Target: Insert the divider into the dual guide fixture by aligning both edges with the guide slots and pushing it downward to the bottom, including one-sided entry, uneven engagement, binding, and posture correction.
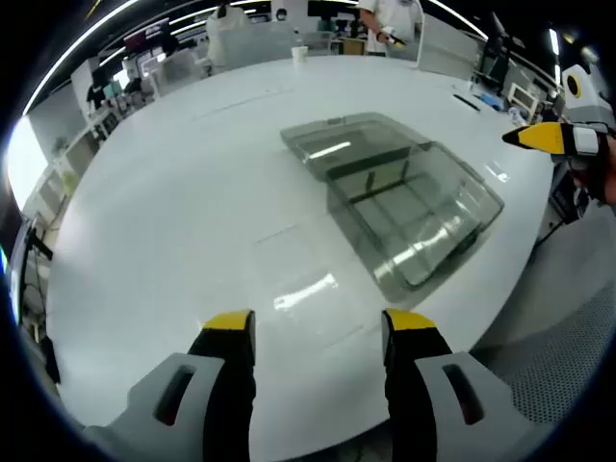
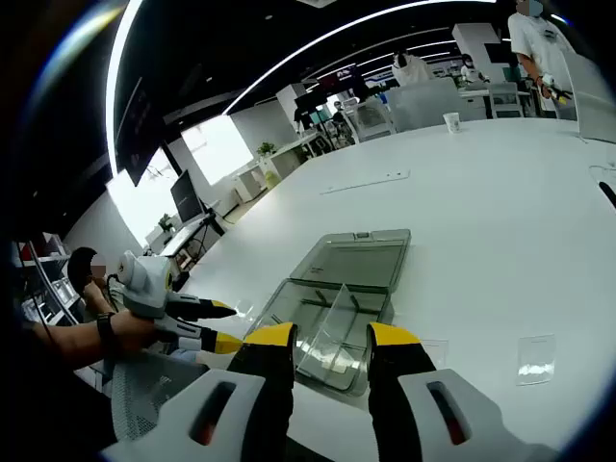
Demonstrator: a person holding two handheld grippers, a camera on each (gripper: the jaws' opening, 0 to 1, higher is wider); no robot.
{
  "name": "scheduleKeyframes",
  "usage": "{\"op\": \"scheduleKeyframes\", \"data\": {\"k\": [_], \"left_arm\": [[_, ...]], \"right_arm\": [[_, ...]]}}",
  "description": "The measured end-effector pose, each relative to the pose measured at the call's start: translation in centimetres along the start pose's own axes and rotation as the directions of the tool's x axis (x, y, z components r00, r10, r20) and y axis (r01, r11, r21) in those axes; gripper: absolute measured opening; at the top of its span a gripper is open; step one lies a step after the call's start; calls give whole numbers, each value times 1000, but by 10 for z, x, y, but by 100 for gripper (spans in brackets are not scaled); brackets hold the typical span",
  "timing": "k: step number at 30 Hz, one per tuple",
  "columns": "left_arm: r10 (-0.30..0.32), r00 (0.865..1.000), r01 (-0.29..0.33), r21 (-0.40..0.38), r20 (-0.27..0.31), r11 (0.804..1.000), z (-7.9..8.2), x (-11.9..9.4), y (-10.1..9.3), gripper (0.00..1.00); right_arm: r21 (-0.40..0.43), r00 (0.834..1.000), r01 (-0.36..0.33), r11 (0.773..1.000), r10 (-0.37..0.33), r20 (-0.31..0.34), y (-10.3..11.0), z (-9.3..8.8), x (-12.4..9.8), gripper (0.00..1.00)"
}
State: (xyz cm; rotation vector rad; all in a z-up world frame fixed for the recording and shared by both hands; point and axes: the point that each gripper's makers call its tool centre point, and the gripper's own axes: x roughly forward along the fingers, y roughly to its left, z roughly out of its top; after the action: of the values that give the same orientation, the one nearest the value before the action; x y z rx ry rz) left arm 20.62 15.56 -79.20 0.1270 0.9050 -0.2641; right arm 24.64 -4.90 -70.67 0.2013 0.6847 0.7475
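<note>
Hovering with spread, empty jaws, both tongs, left (image 1: 316,327) and right (image 2: 332,339), should approach the clear plastic divider (image 2: 339,320) standing tilted inside the smoky transparent fixture box (image 1: 404,207), gripping both upper corners evenly.

In the left gripper view the left tool (image 1: 319,325) rises from the bottom with its two yellow-tipped jaws parted and nothing between them. Far off to its upper right, the right tool (image 1: 527,138) enters as a yellow-tipped point, with part of the person's hand (image 1: 599,166) behind it.

In the right gripper view the right tool (image 2: 332,337) shows its two yellow-tipped jaws parted, nothing clamped between them. To its left the left tool (image 2: 219,324) points rightward toward it, jaws apart, held by the person's hand (image 2: 123,330), which wears a dark band at the wrist.
</note>
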Motion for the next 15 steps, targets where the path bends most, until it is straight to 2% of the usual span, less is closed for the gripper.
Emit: {"op": "scheduleKeyframes", "data": {"k": [8,15], "left_arm": [[27,999,-26,13,-25,1000,-5,10,2,47],[25,999,-25,-16,-40,1000,-7,15,3,45]], "right_arm": [[2,1000,-2,1000,2,1,-2,-1,0,25],[14,1000,0,1000,0,5,-4,0,1,25]]}}
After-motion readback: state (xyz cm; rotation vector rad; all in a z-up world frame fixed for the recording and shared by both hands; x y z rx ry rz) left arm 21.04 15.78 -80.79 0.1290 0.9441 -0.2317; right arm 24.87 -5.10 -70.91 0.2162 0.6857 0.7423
